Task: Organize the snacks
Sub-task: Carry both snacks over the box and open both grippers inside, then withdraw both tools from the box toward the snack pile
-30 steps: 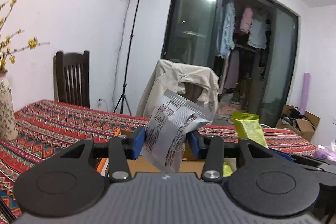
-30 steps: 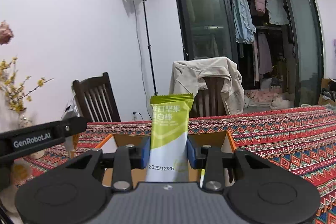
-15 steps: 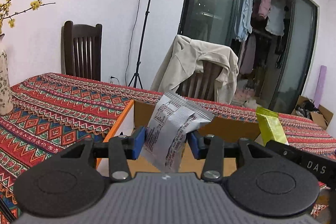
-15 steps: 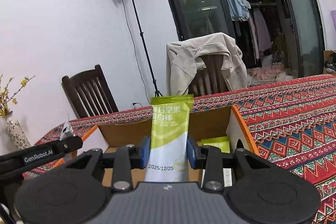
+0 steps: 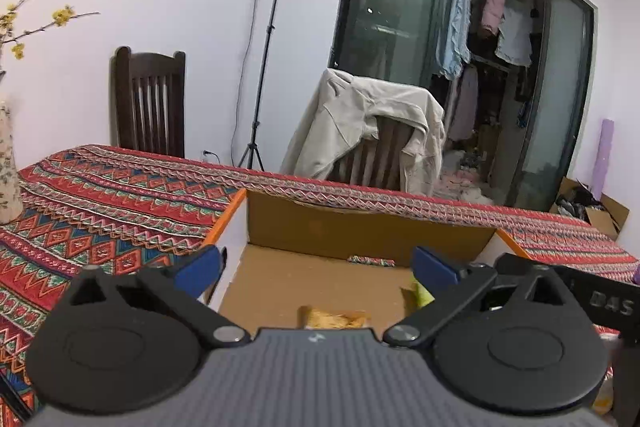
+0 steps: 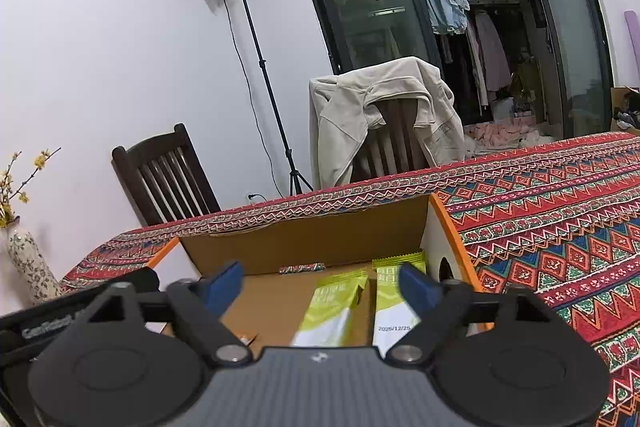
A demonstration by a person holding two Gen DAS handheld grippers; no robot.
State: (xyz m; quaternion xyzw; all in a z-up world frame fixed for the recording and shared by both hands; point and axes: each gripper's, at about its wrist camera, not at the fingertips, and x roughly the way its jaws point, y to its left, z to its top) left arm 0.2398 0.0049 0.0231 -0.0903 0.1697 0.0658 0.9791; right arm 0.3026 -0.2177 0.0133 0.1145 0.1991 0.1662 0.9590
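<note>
Both jaws are being opened wide: nothing's gripped by the left gripper [image 5: 316, 263] or right gripper [image 6: 320, 283], hung over the cardboard box [image 6: 304, 247]; two green snack packets [image 6: 332, 307] lie inside.

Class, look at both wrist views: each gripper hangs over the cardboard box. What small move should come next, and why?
Probably lift both grippers back out of the box. The left gripper and right gripper have their jaws opening with nothing gripped between them, and two green packets already lie inside the box. Clearing the box would free both to fetch more snacks, though none shows outside it here.
</note>
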